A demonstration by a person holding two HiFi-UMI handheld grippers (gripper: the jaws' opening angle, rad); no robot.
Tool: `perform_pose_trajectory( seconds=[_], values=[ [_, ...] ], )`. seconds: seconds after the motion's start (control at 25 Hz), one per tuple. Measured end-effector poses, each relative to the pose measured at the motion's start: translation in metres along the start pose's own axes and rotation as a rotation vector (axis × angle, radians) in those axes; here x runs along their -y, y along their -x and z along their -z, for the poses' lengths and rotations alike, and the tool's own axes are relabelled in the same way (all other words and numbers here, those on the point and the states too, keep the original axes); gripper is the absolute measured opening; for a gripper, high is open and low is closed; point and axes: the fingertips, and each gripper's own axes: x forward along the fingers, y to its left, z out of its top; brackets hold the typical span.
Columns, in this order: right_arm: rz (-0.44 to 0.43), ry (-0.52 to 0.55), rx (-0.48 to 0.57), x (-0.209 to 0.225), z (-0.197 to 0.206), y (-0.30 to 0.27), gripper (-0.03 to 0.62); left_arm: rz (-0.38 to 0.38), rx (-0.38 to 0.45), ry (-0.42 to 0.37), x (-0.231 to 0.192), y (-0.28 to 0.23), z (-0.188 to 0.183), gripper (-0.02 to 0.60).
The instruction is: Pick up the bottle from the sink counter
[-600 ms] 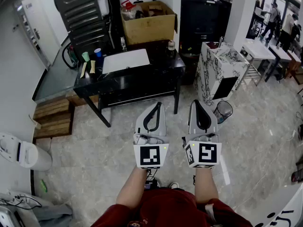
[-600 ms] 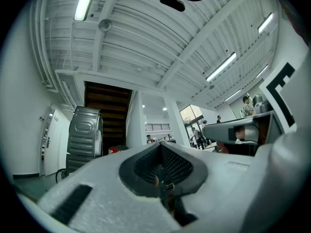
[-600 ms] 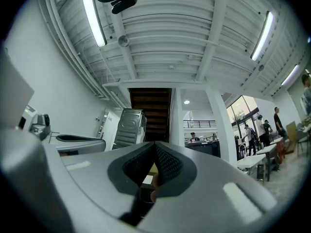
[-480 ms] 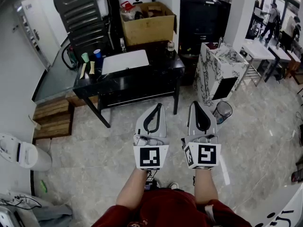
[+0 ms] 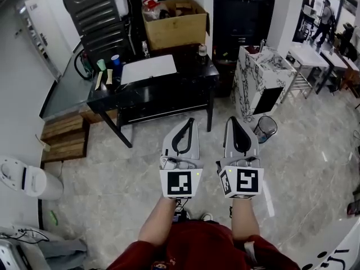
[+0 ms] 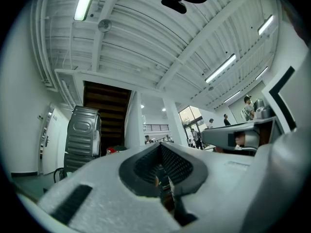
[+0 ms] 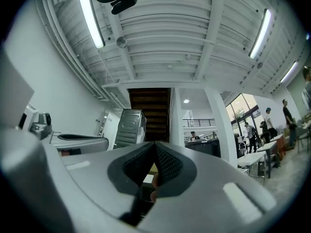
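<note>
Head view: left gripper [image 5: 189,121] and right gripper [image 5: 234,120] hang side by side over open floor, well short of the black counter's [image 5: 188,79] front edge. The bottle [image 5: 203,53] stands near its right rear corner.
Left gripper view: jaws clenched, empty.
Right gripper view: likewise clenched on nothing.

Black sink counter [image 5: 152,96]: white basin [image 5: 149,69], blue cup [image 5: 115,60], green cup [image 5: 101,66], bottle [image 5: 202,52]

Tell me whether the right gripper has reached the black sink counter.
No, the right gripper hangs over the floor tiles, short of the black counter.
</note>
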Motion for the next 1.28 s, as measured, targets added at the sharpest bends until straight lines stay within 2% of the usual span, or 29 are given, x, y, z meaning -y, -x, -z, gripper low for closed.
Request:
perform_pose_trajectory(
  seconds=[0.16,0.48,0.64,0.88,1.28],
  values=[
    [-0.027,-0.061,0.023,0.006,0.001,0.002,0.002,-0.008,-0.001,0.002,0.005,-0.003,0.004,0.003],
    [-0.032,-0.054,0.001,0.034,0.003,0.003,0.001,0.0,-0.001,-0.004,0.026,-0.023,0.004,0.003],
    [-0.028,-0.066,-0.01,0.055,0.006,0.006,0.0,0.005,-0.03,-0.001,0.045,-0.033,0.01,0.003],
    [-0.021,-0.067,-0.016,0.08,0.013,0.013,0.0,0.004,-0.013,-0.003,0.068,-0.045,0.01,0.003],
    [-0.037,-0.075,-0.033,0.089,0.024,0.001,0.002,-0.011,-0.015,-0.002,0.07,-0.061,0.012,0.003]
  ],
)
